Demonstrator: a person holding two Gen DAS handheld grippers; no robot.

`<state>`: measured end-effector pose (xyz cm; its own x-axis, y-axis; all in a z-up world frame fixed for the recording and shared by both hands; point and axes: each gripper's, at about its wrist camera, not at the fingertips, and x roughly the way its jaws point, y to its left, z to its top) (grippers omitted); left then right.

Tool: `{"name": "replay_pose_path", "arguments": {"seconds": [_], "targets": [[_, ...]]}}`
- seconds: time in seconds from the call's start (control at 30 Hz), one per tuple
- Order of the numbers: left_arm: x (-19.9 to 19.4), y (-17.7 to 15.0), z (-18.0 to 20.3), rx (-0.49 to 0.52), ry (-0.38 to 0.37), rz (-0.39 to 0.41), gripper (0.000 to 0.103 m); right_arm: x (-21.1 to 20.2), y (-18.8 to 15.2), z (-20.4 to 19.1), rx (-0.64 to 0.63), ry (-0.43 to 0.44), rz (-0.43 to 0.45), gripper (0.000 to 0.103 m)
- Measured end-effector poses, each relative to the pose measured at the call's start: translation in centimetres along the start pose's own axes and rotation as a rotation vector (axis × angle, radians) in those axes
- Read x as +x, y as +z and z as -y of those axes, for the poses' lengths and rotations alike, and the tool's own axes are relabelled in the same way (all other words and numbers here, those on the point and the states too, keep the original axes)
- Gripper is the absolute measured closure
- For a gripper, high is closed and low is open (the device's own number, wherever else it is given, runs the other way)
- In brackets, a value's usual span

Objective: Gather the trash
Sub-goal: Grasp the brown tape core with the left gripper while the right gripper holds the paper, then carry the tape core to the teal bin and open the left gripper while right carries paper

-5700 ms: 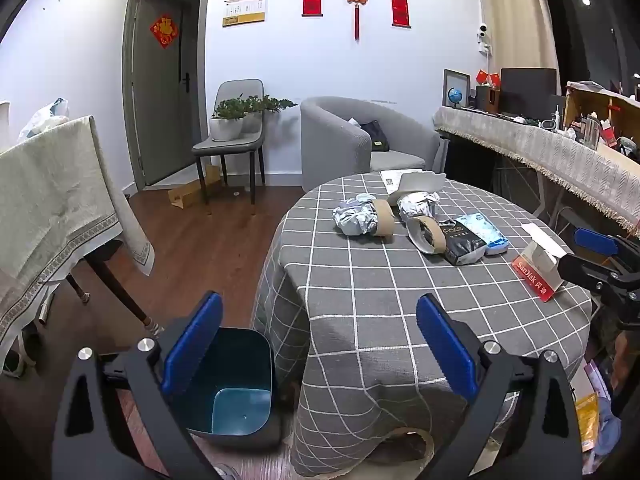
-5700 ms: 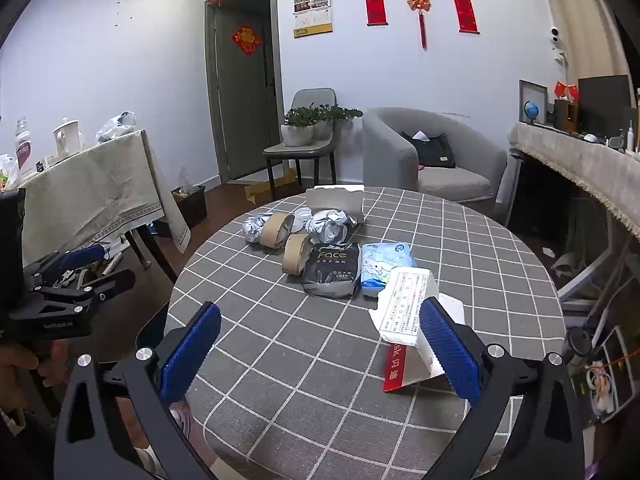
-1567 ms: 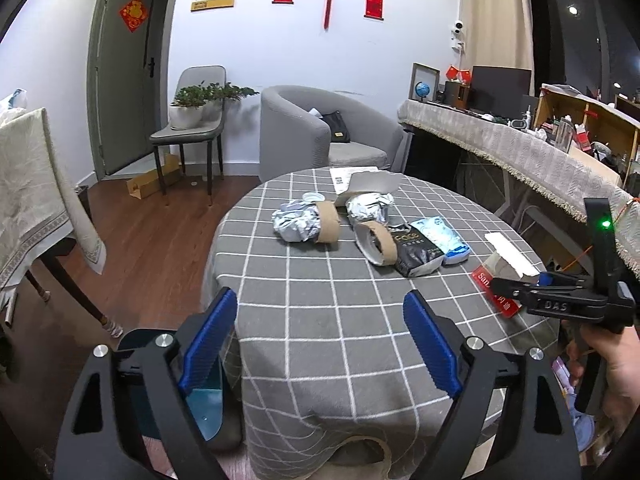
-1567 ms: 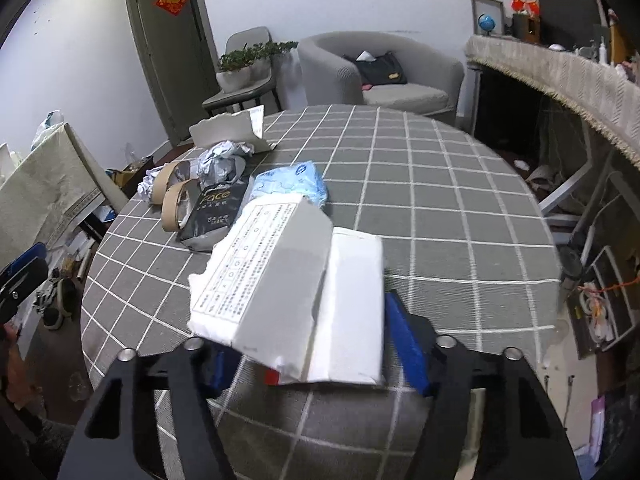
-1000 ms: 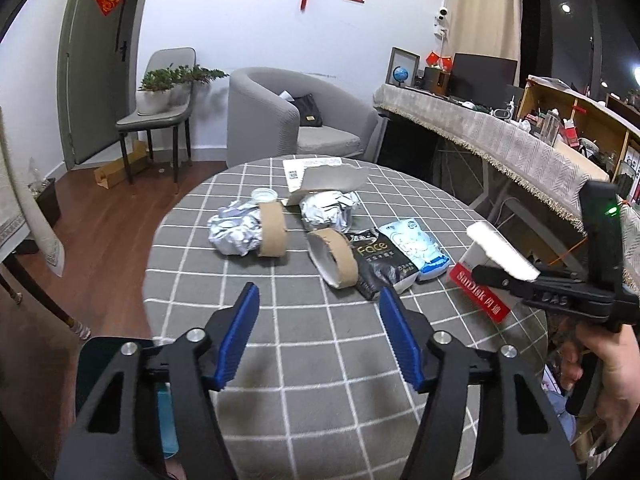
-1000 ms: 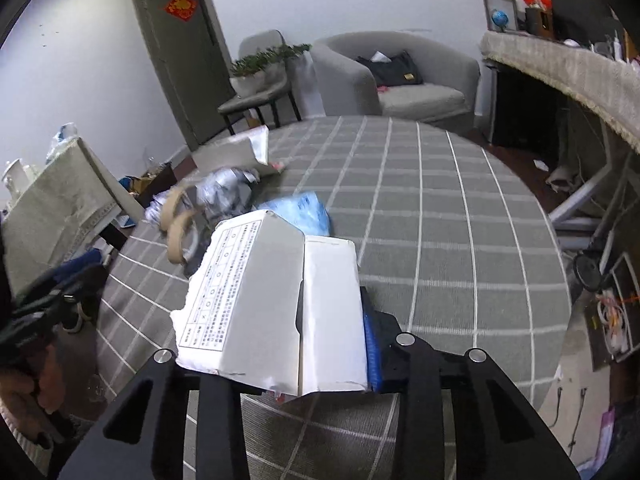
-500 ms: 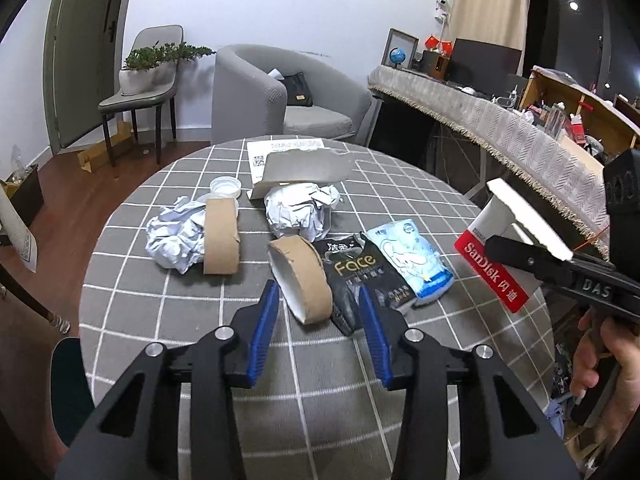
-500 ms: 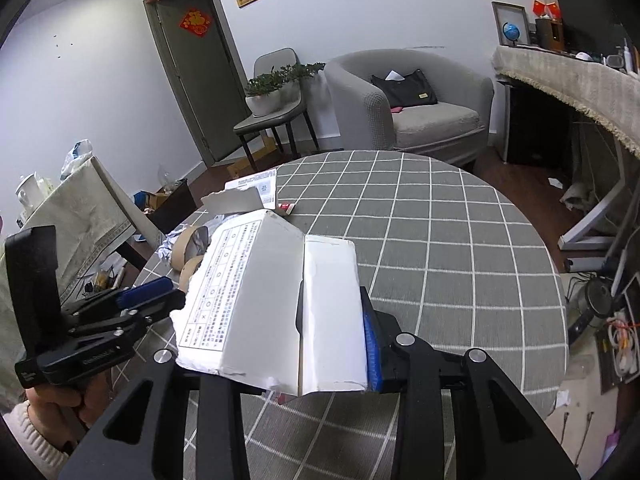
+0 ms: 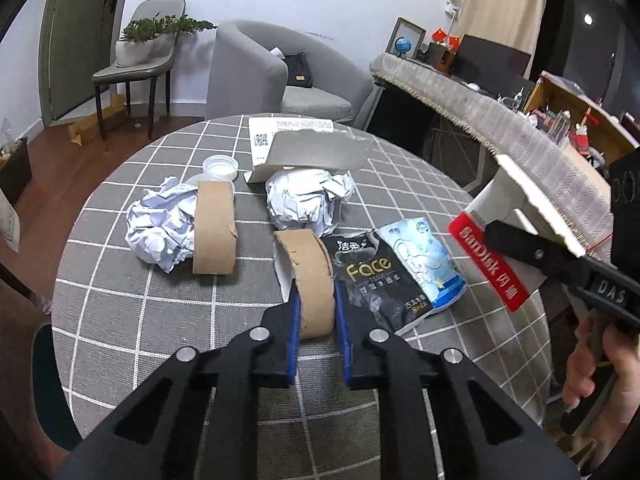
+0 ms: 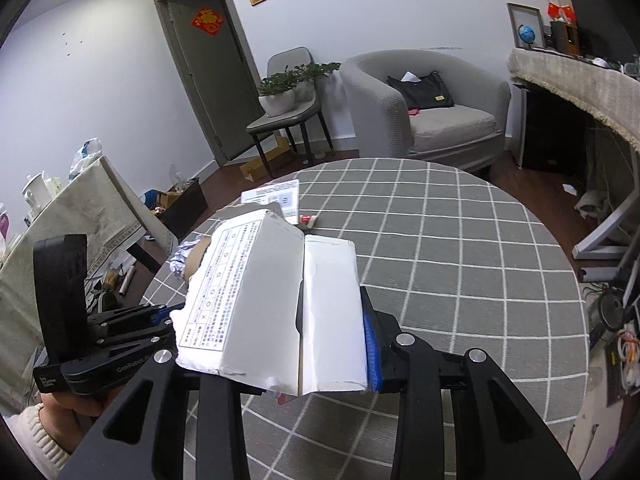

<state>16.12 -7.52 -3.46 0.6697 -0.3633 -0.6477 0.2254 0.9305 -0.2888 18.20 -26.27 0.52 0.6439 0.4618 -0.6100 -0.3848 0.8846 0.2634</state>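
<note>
Checked table [image 9: 120,300], tape roll [image 9: 312,276] between left claw [image 9: 316,312]

Both units are of matching build: the left gripper [image 9: 315,304] and the right gripper [image 10: 280,344] each carry black angular linkage arms joined by round silver screws set behind the fingers, with ribbed blue pads [image 9: 291,320] lining the fingers' inner faces. The left unit's side, seen from the right wrist camera, bears white lettering "GenRobot" (remainder cut off); the right unit's black body reads "DAS" behind its fingers. A cream knitted sleeve [image 10: 28,428] covers the wrist behind the left unit.
</note>
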Motion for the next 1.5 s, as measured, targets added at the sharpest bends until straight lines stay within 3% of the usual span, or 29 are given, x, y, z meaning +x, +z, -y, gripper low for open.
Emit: {"name": "replay_pose_path", "arguments": {"seconds": [0.47,0.83,1.07,1.5], "targets": [[-5.3,0.3,-0.9,0.071,-0.020,0.125,0.086,1.2,1.3,-3.1,-0.013,0.053,0.023,0.067],[-8.7,0.2,-7.6,0.031,0.088,0.156,0.086,4.7,2.7,-9.2,-0.074,0.133,0.018,0.067],[-9.8,-0.7,-12.9,-0.019,0.194,0.096,0.086,6.9,3.3,-12.7,-0.104,0.189,0.008,0.067],[-9.5,-4.7,-23.0,-0.121,0.329,-0.159,0.086,11.4,3.3,-20.6,-0.181,0.283,-0.042,0.067]]}}
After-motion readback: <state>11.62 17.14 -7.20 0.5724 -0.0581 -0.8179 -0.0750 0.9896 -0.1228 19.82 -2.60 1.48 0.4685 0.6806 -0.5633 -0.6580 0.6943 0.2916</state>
